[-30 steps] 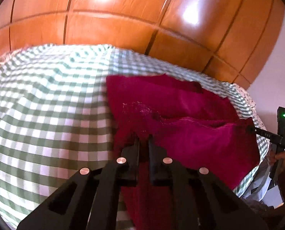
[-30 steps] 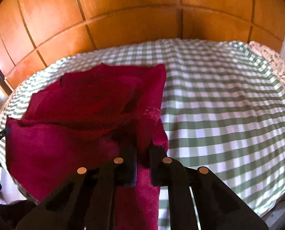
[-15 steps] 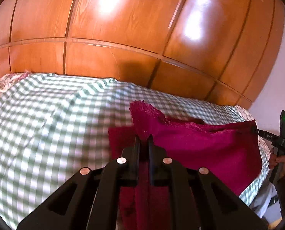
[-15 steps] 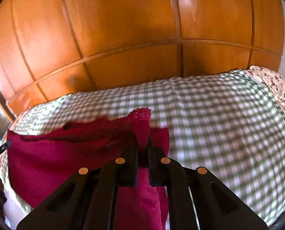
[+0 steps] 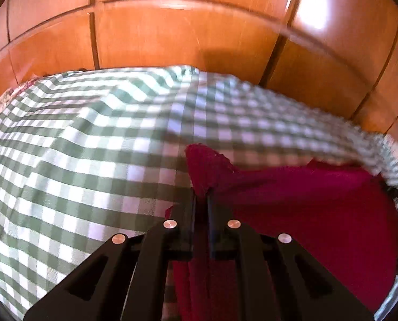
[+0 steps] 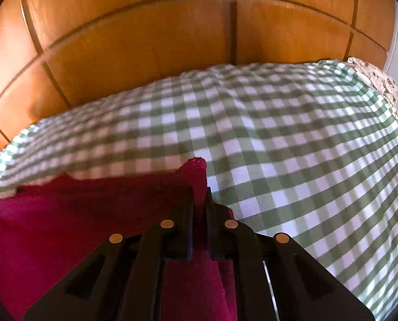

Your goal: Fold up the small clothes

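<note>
A dark pink garment (image 5: pixel 306 203) hangs stretched between my two grippers above a bed with a green-and-white checked cover (image 5: pixel 91 147). My left gripper (image 5: pixel 201 198) is shut on the garment's left top corner, which sticks up past the fingertips. My right gripper (image 6: pixel 199 195) is shut on the other top corner of the garment (image 6: pixel 78 227). The cloth spans sideways between them and drapes down under both grippers. Its lower part is hidden.
Glossy orange wooden wardrobe panels (image 5: pixel 185 26) stand behind the bed. A flowered fabric (image 6: pixel 381 85) lies at the bed's far right edge in the right wrist view. The checked cover (image 6: pixel 306 147) spreads wide beyond the garment.
Both grippers have moved forward and tipped down over the bed with the garment. The garment, earlier lifted off the bed, hangs taut between them. Both views show motion blur.
</note>
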Demonstrator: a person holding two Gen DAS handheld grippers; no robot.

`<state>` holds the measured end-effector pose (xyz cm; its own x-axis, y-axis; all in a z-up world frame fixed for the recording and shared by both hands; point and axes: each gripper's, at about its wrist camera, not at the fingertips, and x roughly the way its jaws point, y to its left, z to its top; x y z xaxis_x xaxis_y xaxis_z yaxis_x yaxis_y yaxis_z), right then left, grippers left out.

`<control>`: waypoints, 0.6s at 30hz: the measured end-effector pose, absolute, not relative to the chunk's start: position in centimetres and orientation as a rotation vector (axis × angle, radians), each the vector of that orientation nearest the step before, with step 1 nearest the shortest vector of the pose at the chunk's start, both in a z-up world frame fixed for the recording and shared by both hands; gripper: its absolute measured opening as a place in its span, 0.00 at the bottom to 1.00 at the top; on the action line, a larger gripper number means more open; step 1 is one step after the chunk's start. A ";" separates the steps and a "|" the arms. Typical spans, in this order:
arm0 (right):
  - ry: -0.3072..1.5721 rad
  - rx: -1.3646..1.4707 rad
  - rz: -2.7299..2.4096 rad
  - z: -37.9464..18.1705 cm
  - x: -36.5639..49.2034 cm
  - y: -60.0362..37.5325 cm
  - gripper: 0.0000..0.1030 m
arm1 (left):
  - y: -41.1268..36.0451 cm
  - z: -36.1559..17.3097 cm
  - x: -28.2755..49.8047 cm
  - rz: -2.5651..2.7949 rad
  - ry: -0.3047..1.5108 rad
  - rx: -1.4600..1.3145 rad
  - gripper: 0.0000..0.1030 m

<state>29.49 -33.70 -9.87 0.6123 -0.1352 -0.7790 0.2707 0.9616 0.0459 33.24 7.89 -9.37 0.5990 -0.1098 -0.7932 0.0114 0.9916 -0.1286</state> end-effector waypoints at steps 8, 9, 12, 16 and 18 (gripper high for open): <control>0.774 0.124 -0.208 -6.0 27.2 -32.5 0.43 | 7.2 -5.0 30.3 -0.013 0.802 -0.050 0.18; 0.752 0.111 -0.174 -5.1 26.5 -31.6 0.43 | 7.0 -4.6 29.7 -0.025 0.787 -0.056 0.18; 0.734 0.065 0.003 -3.7 25.3 -27.4 0.43 | 5.8 -3.8 27.2 -0.059 0.750 -0.067 0.18; 0.834 0.040 0.243 -5.2 26.2 -21.3 0.43 | 4.0 -5.4 26.5 -0.086 0.784 -0.061 0.18; 0.899 -0.007 0.315 -7.0 27.5 -18.0 0.43 | 3.9 -6.8 27.0 -0.074 0.819 -0.067 0.24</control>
<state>27.49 -18.01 -6.97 0.5794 0.2664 -0.7703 -0.2719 0.9541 0.1254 27.00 3.90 -6.78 0.6806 -0.0921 -0.7268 0.0401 0.9953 -0.0886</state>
